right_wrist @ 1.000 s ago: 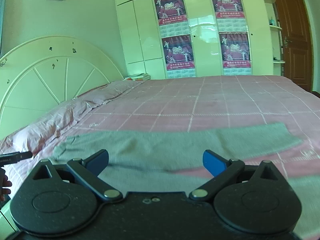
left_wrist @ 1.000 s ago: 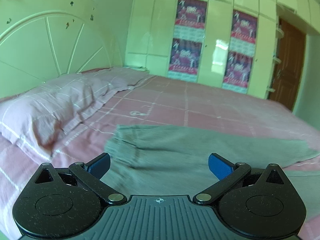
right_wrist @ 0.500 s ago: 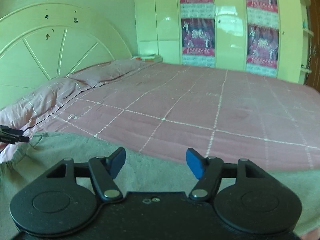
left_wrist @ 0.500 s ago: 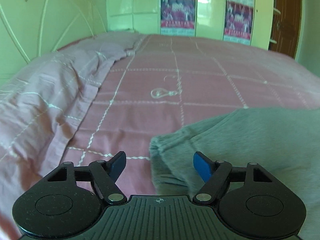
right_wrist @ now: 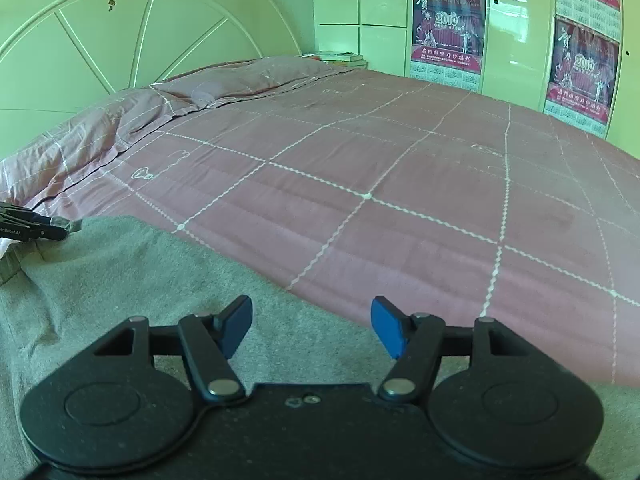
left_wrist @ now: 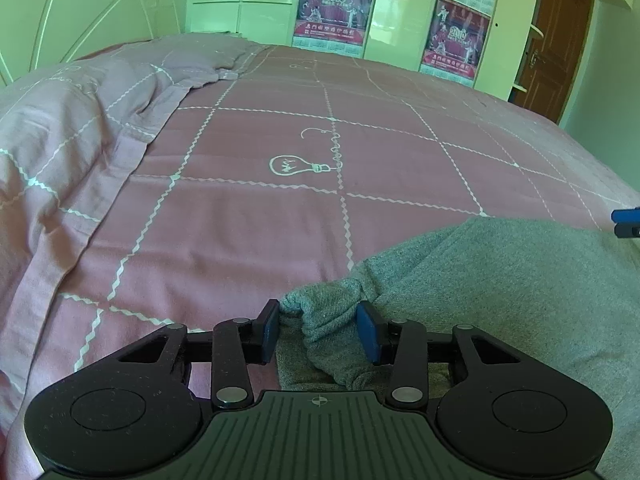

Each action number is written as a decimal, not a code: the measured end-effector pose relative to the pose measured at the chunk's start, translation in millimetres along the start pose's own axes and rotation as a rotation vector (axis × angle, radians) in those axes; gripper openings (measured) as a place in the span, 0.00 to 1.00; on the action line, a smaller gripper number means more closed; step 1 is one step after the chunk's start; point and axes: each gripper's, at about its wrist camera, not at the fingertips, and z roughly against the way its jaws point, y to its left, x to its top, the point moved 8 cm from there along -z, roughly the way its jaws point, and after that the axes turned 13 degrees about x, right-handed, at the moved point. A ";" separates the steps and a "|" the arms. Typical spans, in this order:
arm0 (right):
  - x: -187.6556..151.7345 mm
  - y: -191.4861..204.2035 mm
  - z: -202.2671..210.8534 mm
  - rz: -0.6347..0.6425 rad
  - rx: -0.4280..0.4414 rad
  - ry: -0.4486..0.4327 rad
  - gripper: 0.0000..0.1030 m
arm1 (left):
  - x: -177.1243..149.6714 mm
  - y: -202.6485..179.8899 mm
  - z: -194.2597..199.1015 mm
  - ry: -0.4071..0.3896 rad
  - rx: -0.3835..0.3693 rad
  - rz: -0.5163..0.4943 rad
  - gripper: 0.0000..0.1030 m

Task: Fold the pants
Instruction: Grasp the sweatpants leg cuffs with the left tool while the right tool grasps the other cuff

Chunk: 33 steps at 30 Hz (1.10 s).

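On bed: grey pants (left_wrist: 500, 280) lie spread, unfolded (fold not begun);
Left gripper (left_wrist: 318, 330): jaws just closing — bunched cuff pinched;
Right gripper (right_wrist: 312, 326): jaws part-open over cloth, gripping nothing.

The grey pants (left_wrist: 500, 300) are running off the right and bottom edges of the left wrist view. Whether the left gripper (left_wrist: 318, 330) pads are pressing the bunched cuff is staying unclear.

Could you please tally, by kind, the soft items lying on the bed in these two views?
Grey pants: 1
Pink pillows: 2, the near one and the far one
Pink checked bedsheet: 1
Total: 4
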 end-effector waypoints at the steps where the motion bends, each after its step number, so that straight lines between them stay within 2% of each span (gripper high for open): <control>1: -0.7 0.4 -1.7 0.006 0.004 0.007 0.57 | -0.4 1.7 1.2 0.001 -0.006 0.011 0.34; 4: -1.0 0.7 -8.4 0.055 0.008 0.039 0.57 | -1.0 4.0 4.5 -0.002 -0.022 0.025 0.28; 9: 2.1 -5.7 -23.2 0.108 0.019 0.086 0.56 | -3.7 5.7 1.8 0.008 -0.031 0.036 0.28; 12: -0.4 -10.9 -39.2 0.148 0.016 0.157 0.53 | -4.2 7.8 1.4 0.006 -0.046 0.051 0.30; 14: -2.8 -15.9 -49.6 0.179 0.002 0.199 0.53 | -4.9 8.2 -1.3 0.010 -0.055 0.057 0.37; 18: -1.0 -23.2 -58.4 0.150 0.058 0.244 0.53 | -2.9 7.3 -8.2 0.021 -0.073 0.047 0.40; 19: -1.6 -22.5 -59.7 0.138 0.082 0.251 0.41 | -2.9 5.8 -9.4 0.017 -0.076 0.028 0.38; 20: -2.3 -19.6 -60.4 0.130 0.110 0.255 0.16 | -2.5 4.6 -10.1 0.010 -0.078 0.014 0.35; 21: -2.6 -16.1 -60.4 0.150 0.105 0.257 0.05 | -1.9 4.0 -10.4 0.005 -0.084 0.010 0.33; 22: -1.7 -12.4 -59.6 0.163 0.092 0.259 0.00 | -0.9 3.8 -9.6 0.000 -0.095 0.011 0.26; 23: 0.4 -10.5 -56.9 0.160 0.079 0.251 0.00 | 0.8 3.4 -6.7 -0.013 -0.097 0.008 0.19; 25: 7.3 -6.1 -42.0 0.161 0.058 0.198 0.00 | 7.0 1.3 7.6 -0.079 -0.093 -0.018 0.16; 29: 19.1 16.7 4.8 0.216 0.045 0.113 0.00 | 21.5 1.0 45.9 -0.203 -0.107 -0.047 0.14; 33: 19.3 50.5 63.9 0.307 0.016 0.068 0.00 | 28.0 -1.7 104.2 -0.346 -0.145 -0.089 0.14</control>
